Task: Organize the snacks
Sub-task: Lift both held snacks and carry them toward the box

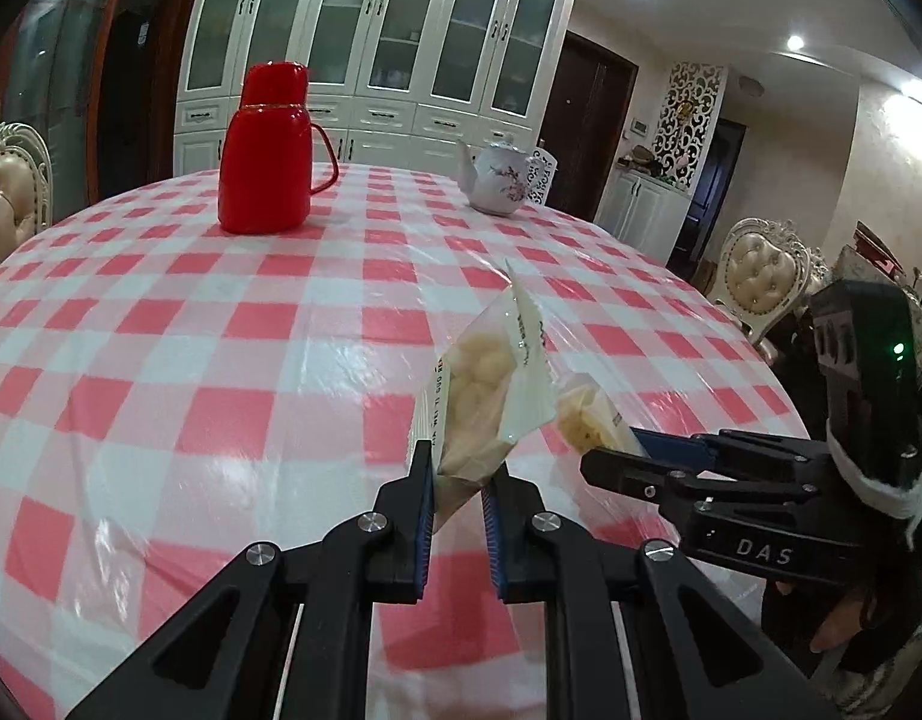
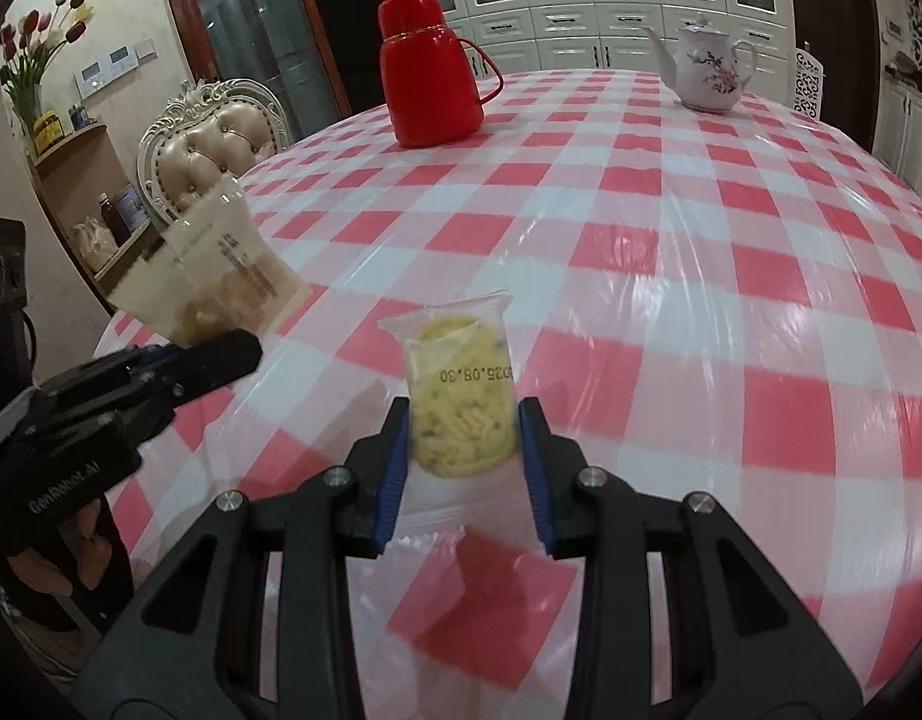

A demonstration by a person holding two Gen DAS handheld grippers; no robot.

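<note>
Jaws of both grippers clamp one snack packet (image 1: 482, 402) each.

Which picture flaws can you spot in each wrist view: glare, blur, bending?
Left wrist view: ceiling-light glare streaks the tablecloth, the table edge bows from fisheye distortion, and the snack packet is fairly sharp. Right wrist view: the left gripper and its packet are smeared by motion blur; glare sheens the cloth at right.

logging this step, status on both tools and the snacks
Left tool shut on pale snack packet, held up. Right tool shut on yellow snack packet. Red flask and teapot far across table, not in the way.
</note>
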